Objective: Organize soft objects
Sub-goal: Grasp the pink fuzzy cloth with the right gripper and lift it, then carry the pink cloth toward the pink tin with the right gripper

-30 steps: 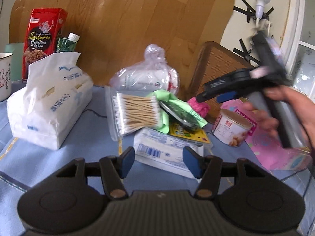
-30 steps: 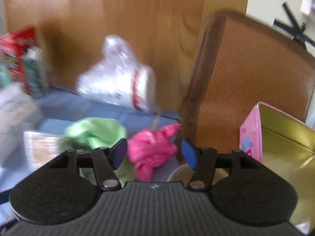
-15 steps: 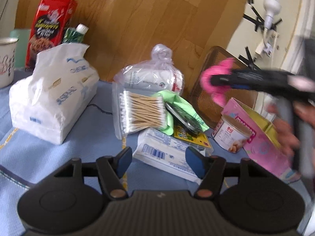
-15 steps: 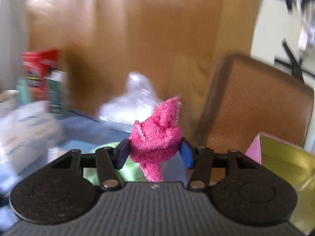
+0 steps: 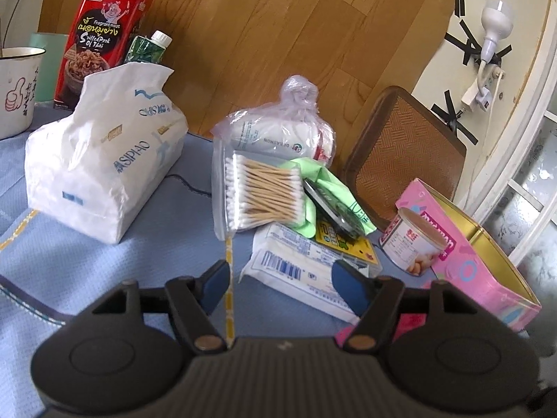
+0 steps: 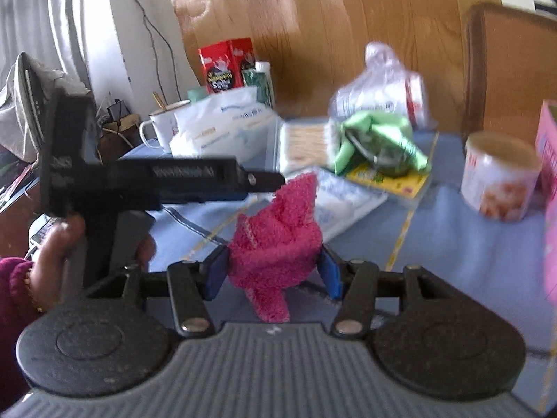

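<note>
Right wrist view: the right claw (image 6: 275, 271) is clamped on a fuzzy pink cloth (image 6: 275, 240), its blue pads (image 6: 217, 273) pressed into both sides so that the cloth bunches up between them, one tip pointing up and a tail hanging down toward the camera. The cloth is held above the blue surface (image 6: 452, 244), clear of it. Just to its left the left claw (image 6: 264, 183) reaches in sideways, its tip close beside the cloth's upper point; whether it touches is lost in blur. A hand (image 6: 69, 244) in a dark red sleeve grips its handle.

Left wrist view: the left claw (image 5: 280, 284) stands open with nothing between its pads, its jaws having just been opening. A sliver of pink shows low behind its right finger. Just beyond the claw lies a flat white packet with a barcode (image 5: 299, 271). Past that sit a clear bag of cotton swabs (image 5: 257, 191), a green cloth (image 5: 323, 188) draped around a round dark object, and a knotted plastic bag of white items (image 5: 282, 129). To the left stands a white tissue pack (image 5: 104, 160), with a red snack box (image 5: 104, 35) and a white mug (image 5: 17, 87) behind it. To the right are a small tub (image 5: 414, 240) and an open pink tin box (image 5: 487, 261).
</note>
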Motion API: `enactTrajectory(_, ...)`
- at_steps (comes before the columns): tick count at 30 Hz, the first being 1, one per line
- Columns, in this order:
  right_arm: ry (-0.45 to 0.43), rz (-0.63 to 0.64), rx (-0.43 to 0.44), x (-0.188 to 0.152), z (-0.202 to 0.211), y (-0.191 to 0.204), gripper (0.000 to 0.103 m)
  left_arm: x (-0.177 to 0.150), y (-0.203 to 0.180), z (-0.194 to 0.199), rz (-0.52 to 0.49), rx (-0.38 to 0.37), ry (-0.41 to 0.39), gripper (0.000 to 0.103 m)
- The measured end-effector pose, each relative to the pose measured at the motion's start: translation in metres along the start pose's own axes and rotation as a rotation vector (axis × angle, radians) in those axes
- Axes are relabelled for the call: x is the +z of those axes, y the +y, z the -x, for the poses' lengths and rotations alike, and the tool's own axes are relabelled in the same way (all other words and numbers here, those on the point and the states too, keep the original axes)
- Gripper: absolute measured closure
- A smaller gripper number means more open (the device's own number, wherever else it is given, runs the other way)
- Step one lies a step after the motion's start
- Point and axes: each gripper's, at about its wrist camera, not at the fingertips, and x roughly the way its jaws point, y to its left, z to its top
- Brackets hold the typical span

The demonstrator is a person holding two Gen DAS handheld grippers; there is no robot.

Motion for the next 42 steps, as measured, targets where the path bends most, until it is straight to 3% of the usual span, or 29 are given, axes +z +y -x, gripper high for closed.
enactTrajectory(4, -0.014, -0.028, 0.009, -0.010, -0.007, -0.005, 0.034, -0.001, 0.001, 0.000, 0.007, -0.004, 0.000, 0.034)
enactTrajectory(11, -0.049, -0.076, 0.046, -0.012, -0.003, -0.018, 0.027, 0.000, 0.003, -0.002, 0.023, -0.004, 0.008, 0.034)
enactTrajectory(19, -0.079, -0.108, 0.076, -0.012, 0.002, -0.023, 0.025, 0.000, 0.004, -0.003, 0.033, -0.007, 0.010, 0.034)
enactTrajectory(25, -0.095, -0.127, 0.080, -0.013, 0.005, -0.026, 0.023, 0.000, 0.004, -0.002, 0.032, 0.003, 0.002, 0.028)
enactTrajectory(42, -0.102, -0.144, 0.078, -0.014, 0.004, -0.027, 0.023, -0.001, 0.005, 0.004, 0.042, -0.002, -0.015, 0.028)
